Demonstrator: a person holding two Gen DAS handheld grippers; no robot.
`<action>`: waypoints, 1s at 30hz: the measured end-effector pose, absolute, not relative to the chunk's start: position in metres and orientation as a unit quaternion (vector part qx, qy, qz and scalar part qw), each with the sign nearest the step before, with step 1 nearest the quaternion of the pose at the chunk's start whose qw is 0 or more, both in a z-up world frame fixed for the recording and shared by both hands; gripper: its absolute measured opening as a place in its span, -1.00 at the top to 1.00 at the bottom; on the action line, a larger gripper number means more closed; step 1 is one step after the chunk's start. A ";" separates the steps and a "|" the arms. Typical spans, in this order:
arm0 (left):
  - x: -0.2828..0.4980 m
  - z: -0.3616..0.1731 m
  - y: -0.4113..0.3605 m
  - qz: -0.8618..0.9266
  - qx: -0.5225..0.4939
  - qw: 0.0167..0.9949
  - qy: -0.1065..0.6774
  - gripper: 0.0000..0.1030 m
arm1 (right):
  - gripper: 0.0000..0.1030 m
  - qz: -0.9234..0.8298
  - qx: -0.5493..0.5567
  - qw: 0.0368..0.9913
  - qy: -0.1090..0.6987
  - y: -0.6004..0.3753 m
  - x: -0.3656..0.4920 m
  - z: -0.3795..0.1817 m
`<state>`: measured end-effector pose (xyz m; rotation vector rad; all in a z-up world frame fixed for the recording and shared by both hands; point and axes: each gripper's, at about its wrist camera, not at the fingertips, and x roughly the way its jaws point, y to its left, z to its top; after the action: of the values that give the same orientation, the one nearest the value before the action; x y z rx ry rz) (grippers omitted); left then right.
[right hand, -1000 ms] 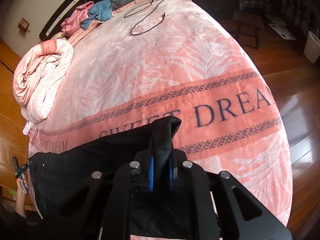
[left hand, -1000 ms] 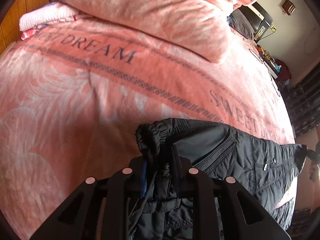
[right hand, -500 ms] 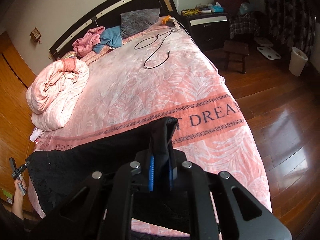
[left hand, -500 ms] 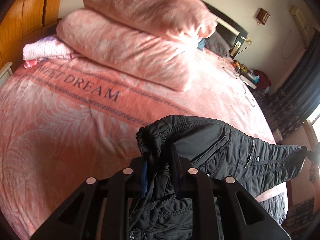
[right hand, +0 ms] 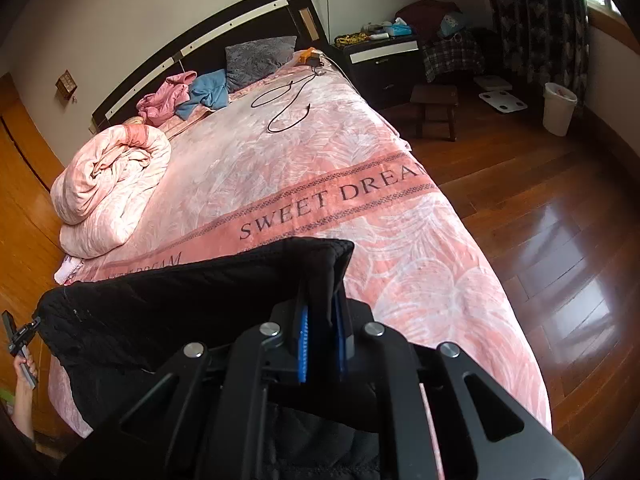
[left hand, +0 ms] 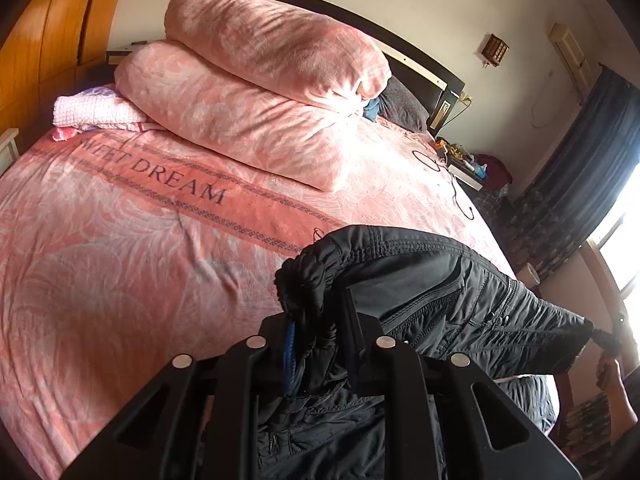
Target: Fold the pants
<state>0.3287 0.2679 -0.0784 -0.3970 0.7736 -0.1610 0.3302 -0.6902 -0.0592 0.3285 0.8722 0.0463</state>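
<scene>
Left gripper (left hand: pixel 318 334) is pinching the gathered waistband corner of the black pants (left hand: pixel 460 304), right gripper (right hand: pixel 322 330) is clamping the opposite edge, fingers pressed onto fabric on both sides. Pants are hanging stretched between the two, above the near edge of the pink "SWEET DREAM" blanket (right hand: pixel 360 200), lower part drooping out of view below the grippers. Rolled pink quilt (left hand: pixel 256 92) is sitting at the far left of the bed, black cable (right hand: pixel 288 104) lying near the headboard (right hand: pixel 200 40); neither is touching the pants.
</scene>
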 end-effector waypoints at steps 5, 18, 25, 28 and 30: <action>0.302 -0.081 0.271 -0.084 -0.201 0.904 0.368 0.63 | 0.82 0.010 0.168 0.898 0.406 -0.691 0.285 -0.064; 0.231 -0.120 0.288 -0.093 -0.224 0.894 0.376 0.62 | 0.77 -0.012 0.193 0.904 0.383 -0.683 0.179 -0.083; 0.202 -0.137 0.289 -0.097 -0.215 0.892 0.385 0.61 | 0.72 -0.019 0.201 0.901 0.383 -0.680 0.145 -0.093; 0.191 -0.141 0.283 -0.097 -0.185 0.895 0.394 0.57 | 0.66 -0.023 0.198 0.899 0.390 -0.677 0.133 -0.100; 0.185 -0.144 0.278 -0.097 -0.158 0.896 0.403 0.48 | 0.55 -0.026 0.194 0.897 0.396 -0.675 0.124 -0.105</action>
<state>0.1851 0.2779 -0.1445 -0.3282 0.8356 -0.2002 0.1236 -0.6745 -0.1051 0.4016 0.8199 -0.0545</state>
